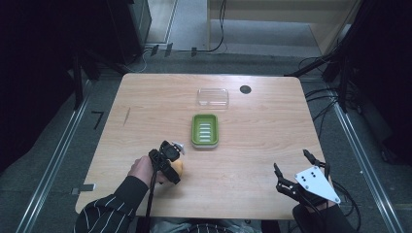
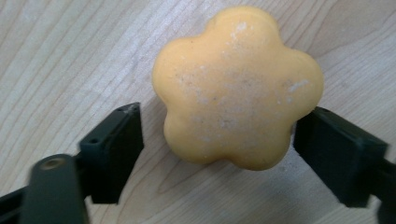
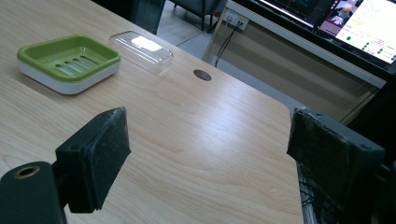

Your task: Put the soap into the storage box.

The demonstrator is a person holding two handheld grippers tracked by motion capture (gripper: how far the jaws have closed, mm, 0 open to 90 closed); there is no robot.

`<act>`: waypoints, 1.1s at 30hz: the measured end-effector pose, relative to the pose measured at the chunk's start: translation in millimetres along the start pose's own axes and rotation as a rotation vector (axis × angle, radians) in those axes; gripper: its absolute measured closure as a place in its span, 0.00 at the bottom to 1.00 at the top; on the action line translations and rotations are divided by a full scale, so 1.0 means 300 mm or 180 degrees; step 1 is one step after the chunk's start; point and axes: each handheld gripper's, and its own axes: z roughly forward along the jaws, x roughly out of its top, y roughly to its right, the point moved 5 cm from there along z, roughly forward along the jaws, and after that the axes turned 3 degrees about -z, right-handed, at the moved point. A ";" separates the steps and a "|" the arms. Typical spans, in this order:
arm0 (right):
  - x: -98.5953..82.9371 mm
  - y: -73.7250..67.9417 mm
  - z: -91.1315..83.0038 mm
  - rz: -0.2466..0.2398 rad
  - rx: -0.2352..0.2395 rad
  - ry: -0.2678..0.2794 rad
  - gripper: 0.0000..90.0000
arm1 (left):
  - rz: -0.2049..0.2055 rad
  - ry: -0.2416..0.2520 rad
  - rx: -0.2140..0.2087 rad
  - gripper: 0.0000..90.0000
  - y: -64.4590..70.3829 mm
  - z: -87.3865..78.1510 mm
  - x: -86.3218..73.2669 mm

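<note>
The left gripper point(image 2: 217, 140) straddles the orange flower-shaped soap point(image 2: 237, 86) near the table's point(image 1: 145, 97) front-left edge, jaws apart, one seemingly touching. The right gripper point(image 1: 296, 167) gapes, empty, over bare front-right tabletop.

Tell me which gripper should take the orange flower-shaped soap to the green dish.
Left. The left gripper already straddles the soap, jaws open on either side. The right gripper sits open near the table's right edge, farther from soap and dish.
</note>
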 end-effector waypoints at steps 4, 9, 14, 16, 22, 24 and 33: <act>0.000 0.000 0.000 -0.0004 0.0002 0.0001 0.15 | 0.0012 0.0001 -0.0032 0.31 0.001 0.000 -0.003; -0.001 0.001 0.000 0.0005 0.0004 -0.0001 0.15 | 0.0036 0.0000 -0.0065 0.41 0.004 0.003 -0.006; 0.000 0.001 0.000 -0.0006 0.0006 0.0005 0.15 | 0.0058 0.0013 -0.0072 0.44 0.003 0.002 -0.009; 0.000 0.001 0.000 -0.0009 0.0007 0.0004 0.15 | 0.0068 0.0023 -0.0067 0.44 0.003 0.002 -0.010; 0.000 0.002 0.000 -0.0006 0.0007 0.0007 0.15 | 0.0082 0.0039 -0.0056 0.44 0.004 -0.001 -0.009; -0.001 0.001 0.000 0.0009 0.0001 0.0003 0.15 | 0.0083 0.0050 -0.0054 0.44 0.005 -0.003 -0.008; -0.001 0.002 -0.001 0.0008 -0.0005 0.0009 0.15 | 0.0100 0.0069 -0.0029 0.44 0.003 -0.014 -0.010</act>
